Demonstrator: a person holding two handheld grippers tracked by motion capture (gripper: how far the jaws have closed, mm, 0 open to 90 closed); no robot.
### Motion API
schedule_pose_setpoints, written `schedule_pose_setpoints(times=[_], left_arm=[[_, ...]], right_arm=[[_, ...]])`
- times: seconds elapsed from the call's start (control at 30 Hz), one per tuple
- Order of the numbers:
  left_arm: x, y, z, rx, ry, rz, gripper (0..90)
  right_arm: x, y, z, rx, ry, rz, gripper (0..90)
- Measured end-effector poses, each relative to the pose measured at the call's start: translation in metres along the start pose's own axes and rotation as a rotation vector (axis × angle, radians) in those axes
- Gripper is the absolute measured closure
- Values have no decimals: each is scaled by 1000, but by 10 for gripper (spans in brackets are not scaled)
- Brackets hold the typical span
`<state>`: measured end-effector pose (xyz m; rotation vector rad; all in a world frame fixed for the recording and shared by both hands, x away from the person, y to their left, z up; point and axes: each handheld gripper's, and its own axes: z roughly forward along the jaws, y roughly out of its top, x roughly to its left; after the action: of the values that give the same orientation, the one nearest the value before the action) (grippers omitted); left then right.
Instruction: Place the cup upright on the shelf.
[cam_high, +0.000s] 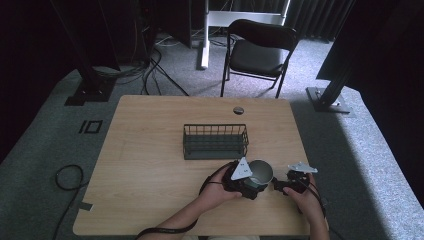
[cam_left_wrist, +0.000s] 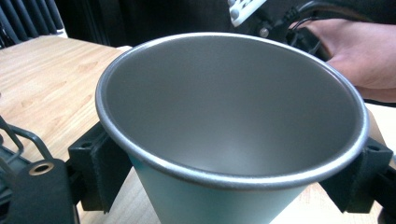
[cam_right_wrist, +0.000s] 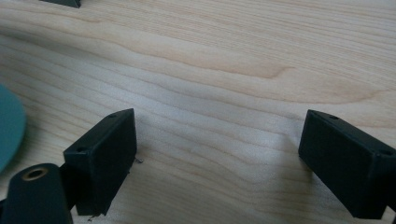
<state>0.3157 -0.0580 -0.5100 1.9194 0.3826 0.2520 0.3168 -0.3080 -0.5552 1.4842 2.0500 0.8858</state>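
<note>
A metal cup (cam_high: 262, 171) with a teal outside and a grey inside stands near the table's front edge, just in front of the wire basket (cam_high: 215, 141). In the left gripper view the cup (cam_left_wrist: 233, 102) sits between both black pads (cam_left_wrist: 100, 170), which press on its sides below the rim. My left gripper (cam_high: 254, 185) is shut on the cup. My right gripper (cam_high: 279, 186) rests just right of the cup, low over the wood. In its own view the right gripper (cam_right_wrist: 219, 158) stands open over bare table, with the cup's teal side (cam_right_wrist: 8, 126) at the left edge.
The dark wire basket stands at the middle of the wooden table (cam_high: 150, 160). A small round grommet (cam_high: 238, 110) sits near the far edge. A black chair (cam_high: 260, 50) and floor cables (cam_high: 160, 75) lie beyond the table.
</note>
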Motion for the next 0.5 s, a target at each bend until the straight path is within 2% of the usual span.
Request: schedule_pose_setpoints(times=[0.5], left_arm=[[10, 23, -23, -35, 43, 10, 151]], right_arm=[[0, 0, 0, 0, 0, 1, 110]])
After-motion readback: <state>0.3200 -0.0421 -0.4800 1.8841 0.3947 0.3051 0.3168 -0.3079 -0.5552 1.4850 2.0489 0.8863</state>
